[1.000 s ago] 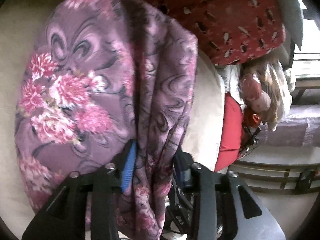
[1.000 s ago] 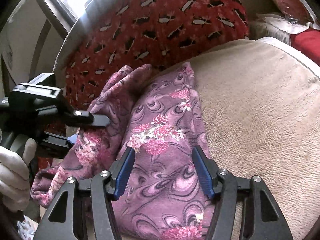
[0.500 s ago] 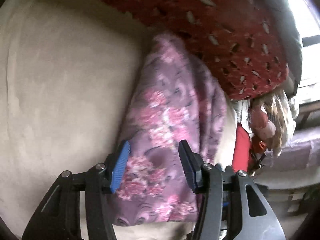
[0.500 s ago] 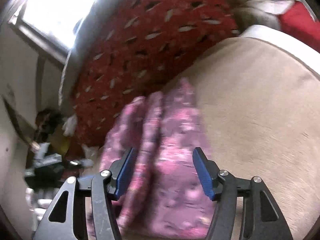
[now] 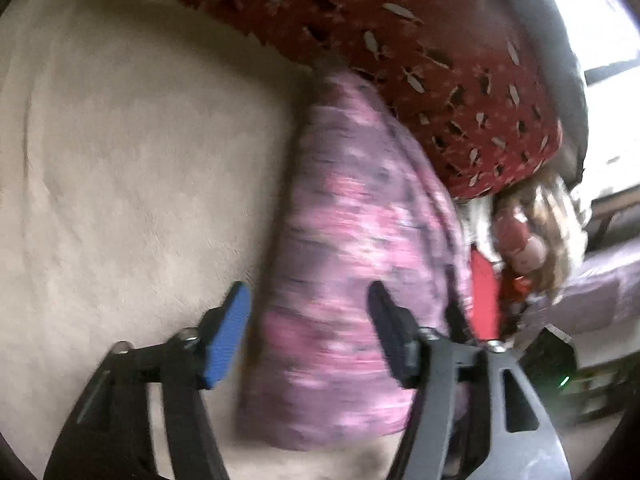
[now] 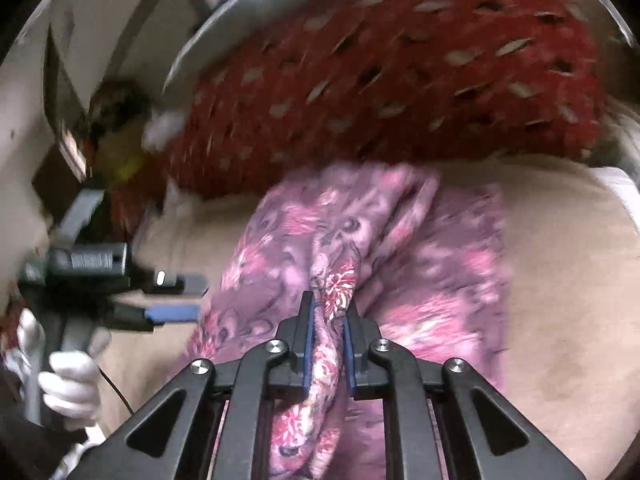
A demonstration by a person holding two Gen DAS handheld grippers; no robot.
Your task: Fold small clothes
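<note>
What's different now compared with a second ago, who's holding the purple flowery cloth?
The right gripper, open over the purple floral garment a second ago, has just closed on a bunched fold of it. The left gripper, which pinched the cloth then, has just been opening and now straddles it without pressing. The garment lies on the beige cushion against the red patterned pillow, as before.

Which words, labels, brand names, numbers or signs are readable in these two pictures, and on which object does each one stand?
None: no readable text shows in either view.
The purple floral cloth and the red patterned cushion carry only patterns, no letters.
The left gripper seen from the right wrist has a small white mark on its body, too blurred to read.
The dark device with a green light, at the edge of the left wrist view, shows no legible marking.
</note>
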